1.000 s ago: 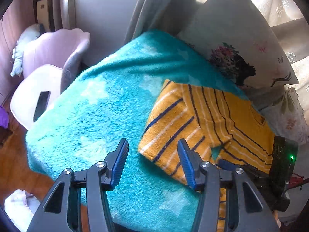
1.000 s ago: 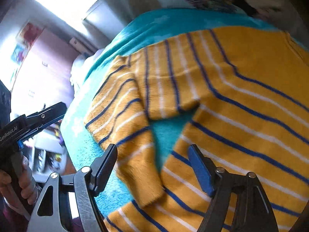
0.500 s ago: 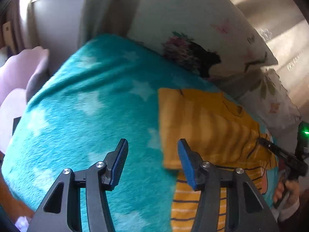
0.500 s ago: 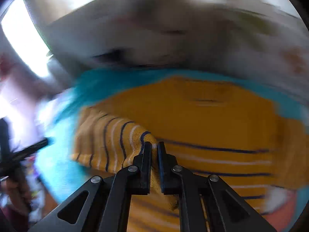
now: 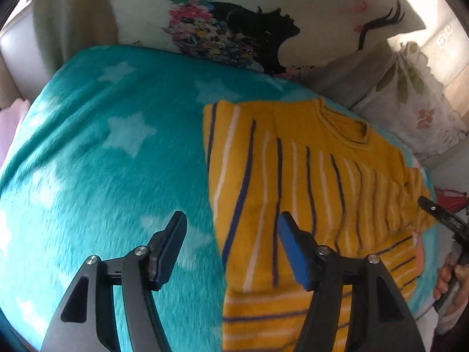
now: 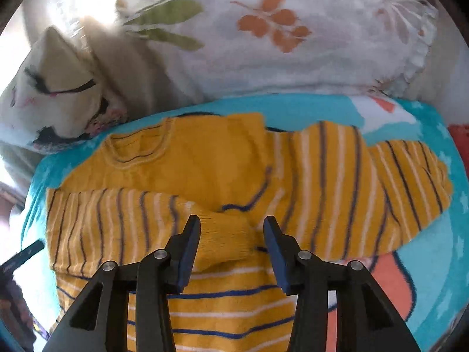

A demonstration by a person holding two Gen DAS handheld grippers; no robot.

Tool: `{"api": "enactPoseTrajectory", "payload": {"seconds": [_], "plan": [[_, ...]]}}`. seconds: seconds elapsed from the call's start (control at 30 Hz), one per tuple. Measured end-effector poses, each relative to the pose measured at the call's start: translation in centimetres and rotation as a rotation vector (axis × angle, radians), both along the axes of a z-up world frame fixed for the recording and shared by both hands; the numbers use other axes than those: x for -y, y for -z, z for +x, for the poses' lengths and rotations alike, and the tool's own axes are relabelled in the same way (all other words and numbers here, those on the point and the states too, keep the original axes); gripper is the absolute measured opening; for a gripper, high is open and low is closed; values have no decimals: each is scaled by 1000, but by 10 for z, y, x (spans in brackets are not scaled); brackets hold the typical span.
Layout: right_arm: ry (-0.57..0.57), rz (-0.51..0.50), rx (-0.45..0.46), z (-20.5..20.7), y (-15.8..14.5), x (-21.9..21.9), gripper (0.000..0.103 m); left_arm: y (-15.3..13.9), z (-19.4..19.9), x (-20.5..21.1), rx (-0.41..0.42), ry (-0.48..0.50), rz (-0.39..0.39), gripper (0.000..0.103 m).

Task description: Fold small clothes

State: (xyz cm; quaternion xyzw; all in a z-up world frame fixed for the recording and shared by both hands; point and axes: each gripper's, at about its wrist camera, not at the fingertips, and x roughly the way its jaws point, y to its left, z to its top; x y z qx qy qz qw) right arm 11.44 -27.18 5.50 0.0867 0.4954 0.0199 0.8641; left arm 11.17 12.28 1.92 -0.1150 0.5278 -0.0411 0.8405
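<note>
A yellow sweater (image 5: 307, 176) with blue and white stripes lies flat on the teal star blanket (image 5: 102, 146). In the right wrist view one sleeve (image 6: 132, 220) is folded across the chest, and its cuff (image 6: 228, 237) lies loose between the fingers of my right gripper (image 6: 231, 219). Those jaws are opening and the pads stand clear of the cuff. The other sleeve (image 6: 410, 182) stretches out to the right. My left gripper (image 5: 231, 215) hovers over the sweater's folded left edge with its jaws opening and nothing held. Its left finger is over the blanket and its right one over the knit.
A pillow (image 5: 234, 29) printed with a dark-haired figure and a floral pillow (image 6: 263, 44) lean along the far side of the blanket. A hand (image 5: 448, 278) holds the other gripper at the right edge of the left wrist view. The blanket drops off at the left.
My right gripper shut on the sleeve cuff, carried it across the chest and has opened, leaving the cuff lying there. My left gripper slid over to the sweater's left edge and widened.
</note>
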Motion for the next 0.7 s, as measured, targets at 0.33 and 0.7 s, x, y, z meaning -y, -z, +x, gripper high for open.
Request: {"api": "enactPoseTrajectory", "payload": {"seconds": [0.33,0.7], "plan": [[-72,-1,-100,14,38,-9,56,18,23,15,-56,15,111,66],[136,529,-121,-30,60,37,68,2,13,78,33,171,23,66]]}}
